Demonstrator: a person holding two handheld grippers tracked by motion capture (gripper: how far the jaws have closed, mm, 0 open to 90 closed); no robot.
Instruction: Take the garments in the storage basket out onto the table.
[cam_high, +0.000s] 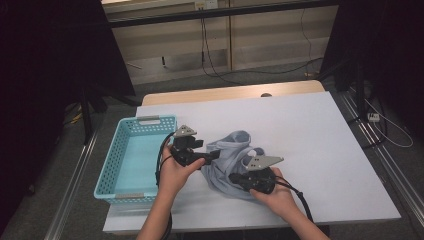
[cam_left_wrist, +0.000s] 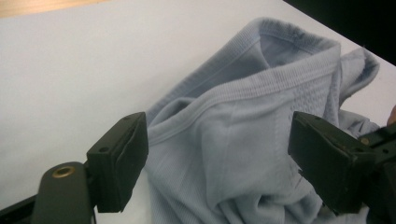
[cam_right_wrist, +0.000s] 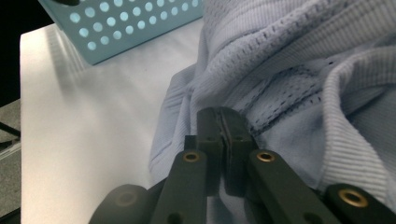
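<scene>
My left gripper (cam_high: 212, 156) sits over the left edge of the pale blue garment (cam_high: 231, 162), which lies crumpled on the white worktop (cam_high: 320, 145) just to the right of the turquoise basket (cam_high: 131, 159). In the left gripper view my jaws stand wide apart, one on each side of the garment (cam_left_wrist: 243, 140), with the ribbed hem and a fold of cloth between them; neither pad presses on the cloth, so I hold nothing there.

My right gripper (cam_high: 234, 176) rests low on the near right side of the garment, my hand behind it. In the right gripper view its jaws are pressed together, pad against pad, right at a seam of the garment (cam_right_wrist: 289, 79). The cloth bunches up around and behind the tips, but I cannot tell whether any of it is pinched between the pads or merely lies against them.

The basket (cam_right_wrist: 126, 25) shows at the top left of that view, its perforated wall close to the garment but apart from it, with bare worktop (cam_right_wrist: 88, 140) between the two.
</scene>
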